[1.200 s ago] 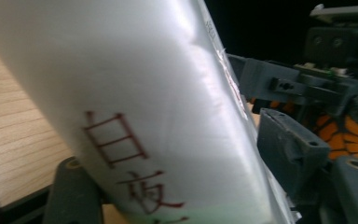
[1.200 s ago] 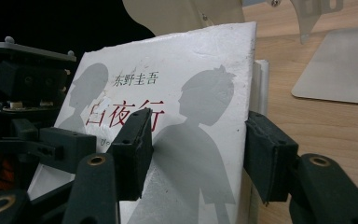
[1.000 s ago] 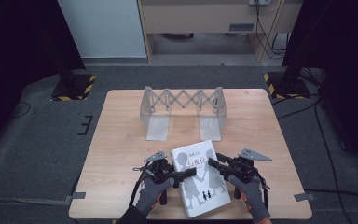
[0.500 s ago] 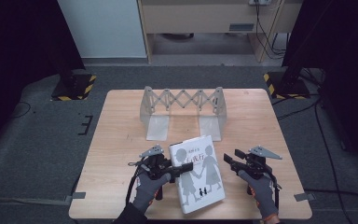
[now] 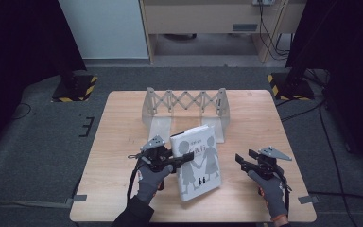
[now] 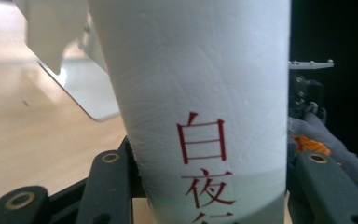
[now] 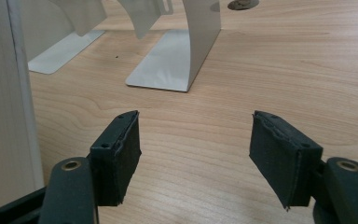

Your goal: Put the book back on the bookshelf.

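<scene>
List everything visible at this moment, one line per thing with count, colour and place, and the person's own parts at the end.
book: one, white cover with grey figures and red characters, near middle of the table, tilted up off the wood, clamped at its spine side.
expanding book rack: one, pale grey metal with a scissor lattice and flat end plates, far middle of the table, nothing in it.
table: one, light wood, centre of the high view.
stand feet with yellow-black stripes: two, on the dark carpet beyond the table's far corners.
left gripper: one, black, shut on the book's spine.
right gripper: one, black, jaws apart with nothing between them, right of the book.
gloved hands: two, grey gloves, at the near edge.
</scene>
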Motion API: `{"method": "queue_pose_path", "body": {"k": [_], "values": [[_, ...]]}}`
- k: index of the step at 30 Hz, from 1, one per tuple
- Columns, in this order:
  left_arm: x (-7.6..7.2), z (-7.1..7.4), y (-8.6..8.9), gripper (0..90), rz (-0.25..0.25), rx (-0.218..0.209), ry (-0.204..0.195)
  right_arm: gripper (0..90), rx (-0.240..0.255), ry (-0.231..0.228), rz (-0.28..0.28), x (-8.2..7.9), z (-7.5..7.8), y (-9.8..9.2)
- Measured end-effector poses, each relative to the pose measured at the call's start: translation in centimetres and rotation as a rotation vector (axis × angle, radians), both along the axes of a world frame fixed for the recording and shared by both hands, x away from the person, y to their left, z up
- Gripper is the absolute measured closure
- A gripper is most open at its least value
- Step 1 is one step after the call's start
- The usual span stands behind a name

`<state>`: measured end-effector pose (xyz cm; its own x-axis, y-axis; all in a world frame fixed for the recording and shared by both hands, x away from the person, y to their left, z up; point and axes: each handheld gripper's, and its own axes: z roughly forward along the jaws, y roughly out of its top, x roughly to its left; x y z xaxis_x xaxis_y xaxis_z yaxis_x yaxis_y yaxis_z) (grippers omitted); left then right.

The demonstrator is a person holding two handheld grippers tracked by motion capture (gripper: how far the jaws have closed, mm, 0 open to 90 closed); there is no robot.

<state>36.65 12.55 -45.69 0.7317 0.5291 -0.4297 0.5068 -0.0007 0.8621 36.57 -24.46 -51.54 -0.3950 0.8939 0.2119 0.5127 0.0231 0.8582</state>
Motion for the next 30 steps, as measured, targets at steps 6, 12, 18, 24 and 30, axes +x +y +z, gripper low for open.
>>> {"method": "queue_pose_path", "body": {"k": [6, 12, 18, 24, 30], "values": [[-0.5, -0.5, 0.7, 49.4, 0.0, -0.019, -0.004, 30.8, -0.037, 0.007, -0.024, 0.2, -0.3, -0.4], [-1.5, -0.6, 1.0, 49.7, -0.03, -0.006, -0.024, 21.5, -0.141, 0.067, -0.035, 0.6, -1.2, -0.4], [-2.8, -0.5, 0.8, 50.7, -0.051, 0.015, -0.061, 16.3, -0.222, 0.13, -0.022, 0.9, -2.1, -0.2], [-3.7, -0.4, 0.6, 50.7, -0.045, 0.023, -0.089, 15.1, -0.232, 0.143, -0.025, 0.9, -2.2, -0.3], [-4.1, -0.4, 0.3, 50.1, -0.036, 0.024, -0.103, 14.4, -0.238, 0.163, -0.024, 0.9, -2.2, -0.3]]}}
